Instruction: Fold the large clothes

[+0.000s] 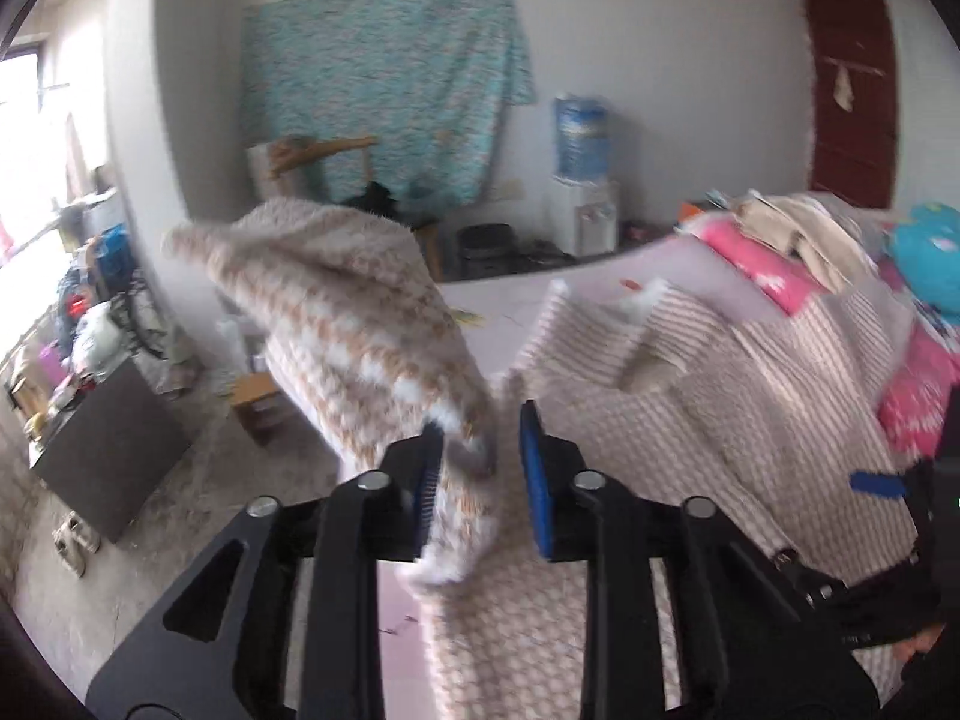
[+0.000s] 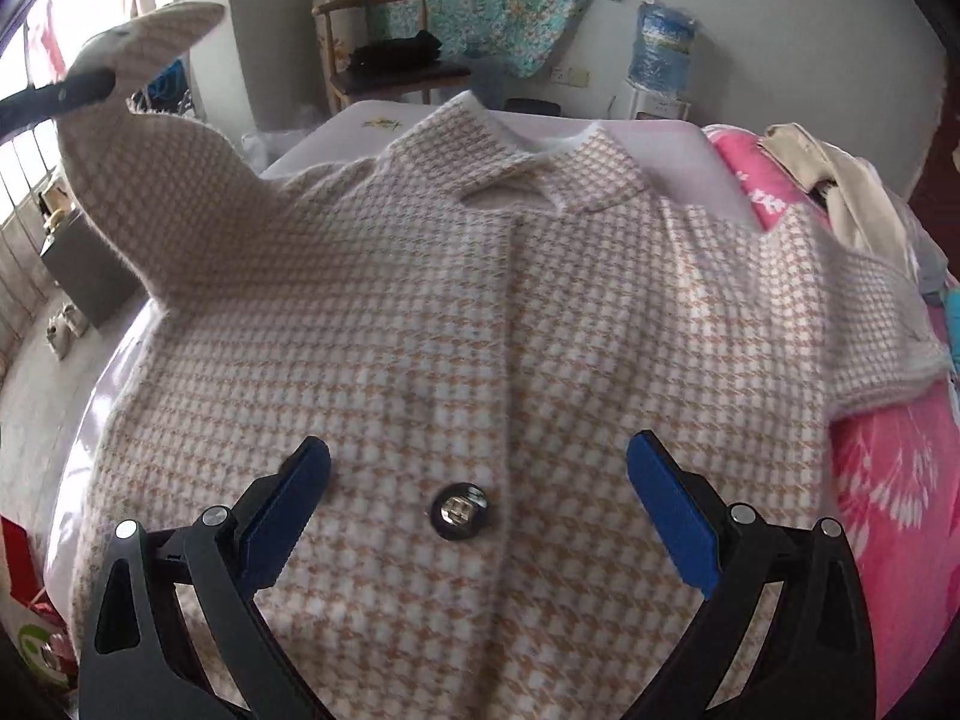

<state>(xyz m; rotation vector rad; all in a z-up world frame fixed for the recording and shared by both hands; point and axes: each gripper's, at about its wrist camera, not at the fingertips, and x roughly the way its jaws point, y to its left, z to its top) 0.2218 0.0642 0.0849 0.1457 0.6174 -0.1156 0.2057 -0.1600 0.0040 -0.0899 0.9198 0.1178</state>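
A beige-and-white houndstooth coat (image 2: 456,312) lies face up on the bed, collar far, with a dark round button (image 2: 458,509) at its middle. My right gripper (image 2: 480,504) is open and hovers just above the coat front, its blue pads either side of the button. My left gripper (image 1: 480,468) has the coat's left sleeve (image 1: 360,312) between its blue pads, with a gap to the right pad, and lifts it off the bed. In the right wrist view the left gripper (image 2: 72,87) holds the raised sleeve (image 2: 120,180) at upper left.
The bed sheet (image 2: 654,138) is pale. A pink quilt (image 2: 888,480) and a pile of clothes (image 2: 840,180) lie on the bed's right side. A chair (image 2: 384,42), a water dispenser (image 2: 660,54) and a patterned cloth (image 1: 384,78) stand at the far wall. A dark box (image 1: 114,450) sits on the floor at left.
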